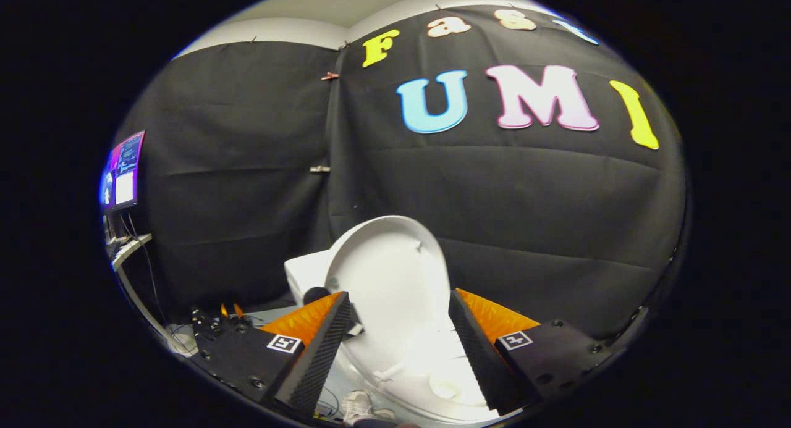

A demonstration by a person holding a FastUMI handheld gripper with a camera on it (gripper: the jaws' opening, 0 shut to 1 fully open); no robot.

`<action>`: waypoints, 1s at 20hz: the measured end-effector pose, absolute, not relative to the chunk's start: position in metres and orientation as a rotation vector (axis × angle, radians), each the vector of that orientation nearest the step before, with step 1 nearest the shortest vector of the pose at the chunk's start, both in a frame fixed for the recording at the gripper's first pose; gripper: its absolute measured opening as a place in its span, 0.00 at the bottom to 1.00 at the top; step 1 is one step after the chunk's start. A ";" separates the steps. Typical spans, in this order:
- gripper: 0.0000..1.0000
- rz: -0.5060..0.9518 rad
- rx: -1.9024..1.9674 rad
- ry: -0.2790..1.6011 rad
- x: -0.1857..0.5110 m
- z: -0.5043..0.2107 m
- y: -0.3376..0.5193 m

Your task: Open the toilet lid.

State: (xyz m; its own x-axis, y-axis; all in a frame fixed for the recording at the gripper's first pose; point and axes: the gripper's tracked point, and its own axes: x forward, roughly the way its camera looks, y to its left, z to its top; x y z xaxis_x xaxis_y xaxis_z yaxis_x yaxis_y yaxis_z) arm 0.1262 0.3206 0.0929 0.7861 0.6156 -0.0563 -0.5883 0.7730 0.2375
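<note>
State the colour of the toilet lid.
White: the raised toilet lid shows best in the gripper view.

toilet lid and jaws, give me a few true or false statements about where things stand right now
1. The toilet lid is raised, its inner side facing the gripper. True.
2. The jaws are clamped on the lid's edge. False: they stand wide apart, with the lid seen in the gap between them and nothing pressed.
3. A lit screen sits off to one side above a desk. True.
4. The lid lies flat and shut over the bowl. False: it stands up near the white tank.
5. A shoe shows on the floor below the fingers. True.
</note>
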 end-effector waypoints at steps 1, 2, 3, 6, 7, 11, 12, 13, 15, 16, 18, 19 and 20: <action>0.99 0.615 0.194 0.132 0.131 0.091 0.301; 1.00 0.590 0.196 0.132 0.132 0.091 0.282; 1.00 0.572 0.214 0.121 0.132 0.096 0.265; 1.00 0.492 0.229 0.082 0.131 0.109 0.211; 1.00 0.463 0.218 0.083 0.130 0.105 0.193; 1.00 0.336 0.198 0.050 0.118 0.097 0.122; 1.00 0.310 0.195 0.044 0.116 0.092 0.110; 1.00 0.294 0.190 0.042 0.111 0.088 0.101; 1.00 0.284 0.177 0.042 0.100 0.080 0.086; 1.00 0.285 0.178 0.042 0.094 0.075 0.083; 1.00 0.254 0.174 0.035 0.086 0.067 0.068; 0.99 0.238 0.168 0.030 0.082 0.061 0.062; 0.99 0.221 0.164 0.023 0.079 0.056 0.055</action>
State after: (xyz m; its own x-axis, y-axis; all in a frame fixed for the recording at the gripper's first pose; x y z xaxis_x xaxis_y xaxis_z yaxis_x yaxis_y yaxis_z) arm 0.0793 0.0548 0.0559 0.9755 0.2201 -0.0049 -0.2163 0.9624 0.1642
